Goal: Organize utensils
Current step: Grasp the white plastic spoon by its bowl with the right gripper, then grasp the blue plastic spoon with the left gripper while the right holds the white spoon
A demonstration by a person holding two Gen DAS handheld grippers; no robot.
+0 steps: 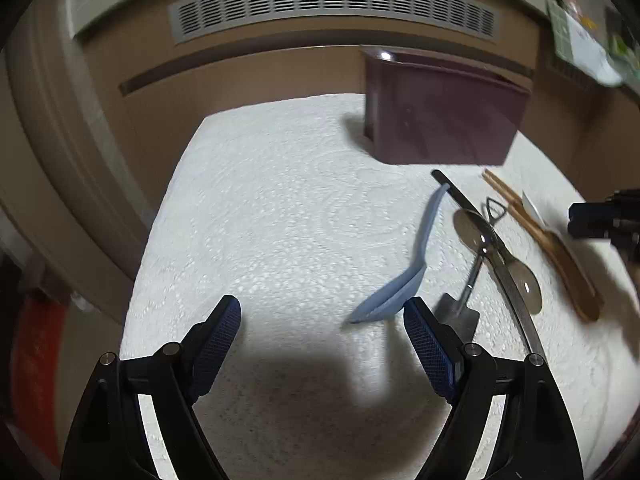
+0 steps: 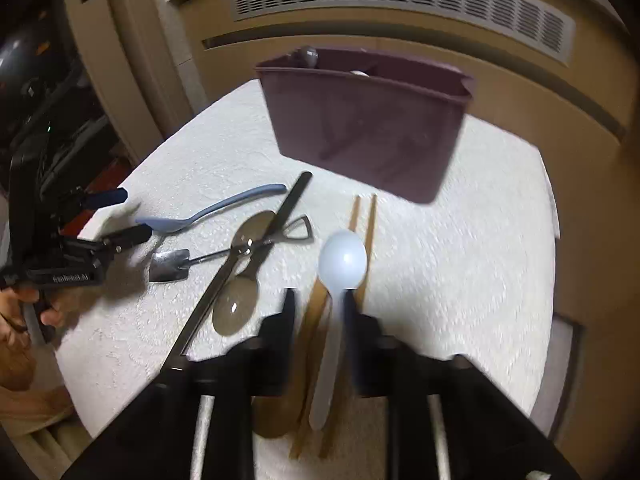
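Left gripper (image 1: 322, 322): jaws wide apart, nothing btw. them; hovers over the white cloth (image 1: 280, 200). Bowl of the blue spoon (image 1: 394, 296) is just beside the right-hand finger, at abt. 1 o'clock from the gap; contact cannot be told.
Right gripper (image 2: 318, 304): jaws part open, blurred. White spoon (image 2: 342, 264) handle runs btw. the fingers, bowl at 12 o'clock; whether the pads press it, cannot tell.
Bin (image 2: 368, 120): dark purple container at 12 o'clock, upright at far side of cloth. Inside mostly hidden; a round metal end and sth. pale show at the rim, not clear what.
Chopsticks (image 2: 362, 240): wooden pair, partly under white spoon and gripper.
Wooden spoon (image 1: 576, 276): near 3 o'clock in left view; in right view mostly hidden by fingers.
Metal pile (image 2: 240, 256): long dark flat utensil, two steel spoons, small shovel-shaped piece, crossed over each other; which lies on top is hard to tell.
Hand (image 2: 24, 320): cut off at left edge in right view, holding the left gripper.
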